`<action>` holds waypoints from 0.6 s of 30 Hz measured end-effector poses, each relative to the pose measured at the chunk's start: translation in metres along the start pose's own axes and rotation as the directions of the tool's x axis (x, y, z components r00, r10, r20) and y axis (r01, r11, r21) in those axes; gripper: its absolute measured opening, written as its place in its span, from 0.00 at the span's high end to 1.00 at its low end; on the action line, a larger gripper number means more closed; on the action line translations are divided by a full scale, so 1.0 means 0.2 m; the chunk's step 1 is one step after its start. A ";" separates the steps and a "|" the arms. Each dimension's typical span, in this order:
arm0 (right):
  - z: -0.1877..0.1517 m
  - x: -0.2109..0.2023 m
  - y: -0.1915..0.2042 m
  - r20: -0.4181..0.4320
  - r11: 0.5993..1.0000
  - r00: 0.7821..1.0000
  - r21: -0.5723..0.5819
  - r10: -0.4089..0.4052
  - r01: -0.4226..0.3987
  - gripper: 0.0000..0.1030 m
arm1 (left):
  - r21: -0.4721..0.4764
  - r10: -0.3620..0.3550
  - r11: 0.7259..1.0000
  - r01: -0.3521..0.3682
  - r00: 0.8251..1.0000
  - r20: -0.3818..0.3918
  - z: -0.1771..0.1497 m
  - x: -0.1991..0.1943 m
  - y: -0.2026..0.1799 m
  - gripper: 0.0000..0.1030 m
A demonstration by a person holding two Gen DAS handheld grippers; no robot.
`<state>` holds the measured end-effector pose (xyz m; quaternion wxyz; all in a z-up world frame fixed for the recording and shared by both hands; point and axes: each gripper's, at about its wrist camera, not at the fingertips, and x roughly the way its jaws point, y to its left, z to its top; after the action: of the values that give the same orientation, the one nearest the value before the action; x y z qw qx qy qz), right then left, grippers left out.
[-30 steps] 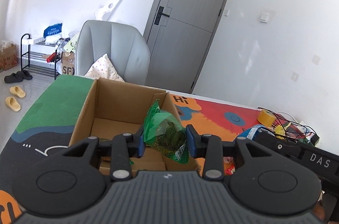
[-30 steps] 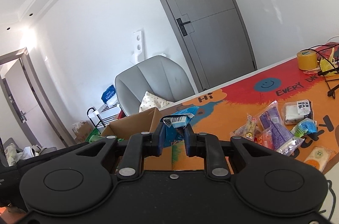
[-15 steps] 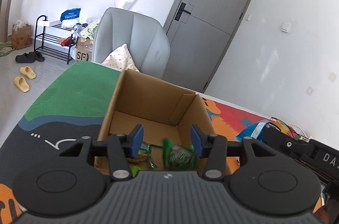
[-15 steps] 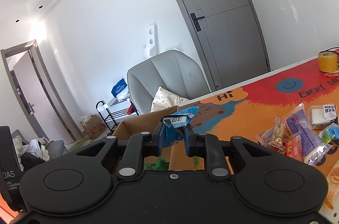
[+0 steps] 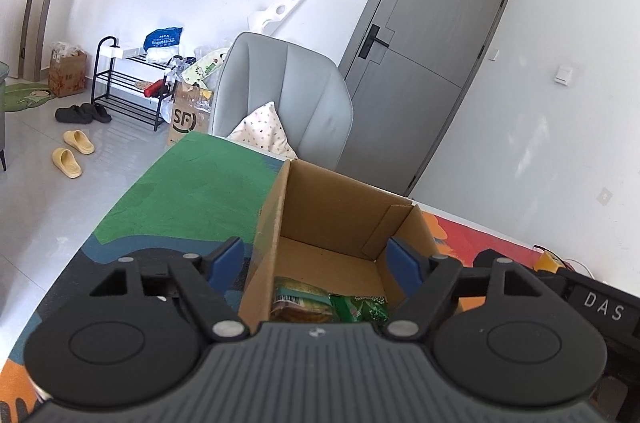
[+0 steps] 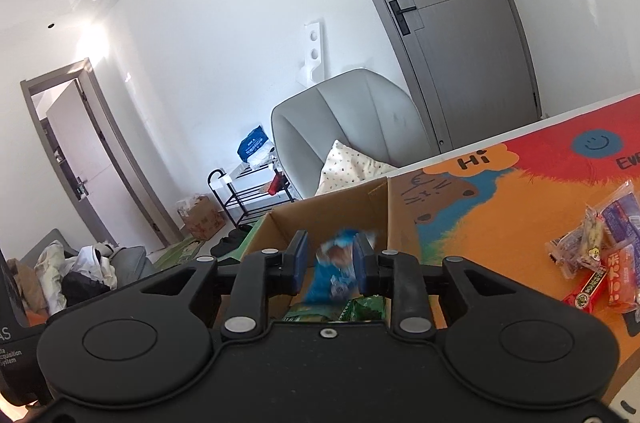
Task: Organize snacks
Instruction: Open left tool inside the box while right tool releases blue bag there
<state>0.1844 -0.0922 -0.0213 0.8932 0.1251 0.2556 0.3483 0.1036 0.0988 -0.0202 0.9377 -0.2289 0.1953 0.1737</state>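
An open cardboard box (image 5: 340, 215) stands on the colourful table mat; it also shows in the right wrist view (image 6: 332, 211). Green snack packets (image 5: 356, 307) lie on its floor, also seen in the right wrist view (image 6: 360, 309). My left gripper (image 5: 316, 263) is open and empty, straddling the box's left wall above the packets. My right gripper (image 6: 330, 265) is over the box with its jaws parted. A blurred blue snack packet (image 6: 334, 271) is between them, loose and tilting down into the box.
Several wrapped snacks (image 6: 600, 251) lie on the orange mat to the right of the box. A grey armchair (image 5: 280, 95) with a cushion stands behind the table. A shoe rack (image 5: 128, 83) and slippers are on the floor at left. A grey door (image 5: 420, 63) is behind.
My left gripper opened and let the green packet fall into the box, then widened further. My right gripper moved over the box and its jaws parted, releasing the blue packet.
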 end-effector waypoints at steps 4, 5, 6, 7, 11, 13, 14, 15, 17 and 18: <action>0.01 -0.05 -0.01 0.009 0.999 0.999 0.005 -0.036 0.036 0.64 | 0.001 0.014 1.000 -0.014 1.000 0.010 0.00 -0.02 0.00 0.16; 0.01 -0.06 -0.02 0.012 0.999 0.999 0.006 -0.050 0.050 0.58 | 0.002 0.020 1.000 -0.020 1.000 0.010 0.00 -0.03 -0.01 0.15; 0.00 -0.08 -0.03 0.015 0.998 0.998 0.008 -0.063 0.063 0.55 | 0.004 0.027 1.000 -0.027 1.000 0.010 0.00 -0.03 -0.02 0.15; 0.00 -0.11 -0.04 0.019 0.997 0.997 0.009 -0.076 0.076 0.49 | 0.008 0.033 0.999 -0.033 0.999 0.008 -0.01 -0.04 -0.03 0.14; -0.01 -0.18 -0.09 0.018 0.992 0.992 0.019 -0.124 0.123 0.41 | 0.022 0.045 0.999 -0.044 0.999 -0.006 -0.02 -0.06 -0.06 0.10; -0.01 -0.22 -0.11 0.017 0.989 0.989 0.032 -0.148 0.147 0.36 | 0.025 0.043 0.999 -0.042 0.999 -0.016 -0.02 -0.07 -0.08 0.09; -0.01 -0.25 -0.12 0.021 0.987 0.987 0.037 -0.159 0.158 0.33 | 0.030 0.038 0.999 -0.037 0.999 -0.018 -0.03 -0.08 -0.09 0.09; -0.02 -0.27 -0.13 0.024 0.985 0.986 0.041 -0.166 0.165 0.32 | 0.037 0.033 0.999 -0.033 0.999 -0.019 -0.03 -0.09 -0.11 0.09; -0.02 -0.32 -0.16 0.027 0.982 0.983 0.051 -0.183 0.182 0.27 | 0.051 0.029 0.998 -0.027 0.999 -0.024 -0.04 -0.10 -0.14 0.09; -0.02 -0.34 -0.17 0.027 0.980 0.981 0.055 -0.191 0.189 0.26 | 0.059 0.026 0.998 -0.025 0.999 -0.028 -0.05 -0.11 -0.16 0.09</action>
<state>0.1598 -0.1636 -0.0131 0.9228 0.1288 0.2610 0.2525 0.0956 0.0630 -0.0071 0.9388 -0.2015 0.2167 0.1766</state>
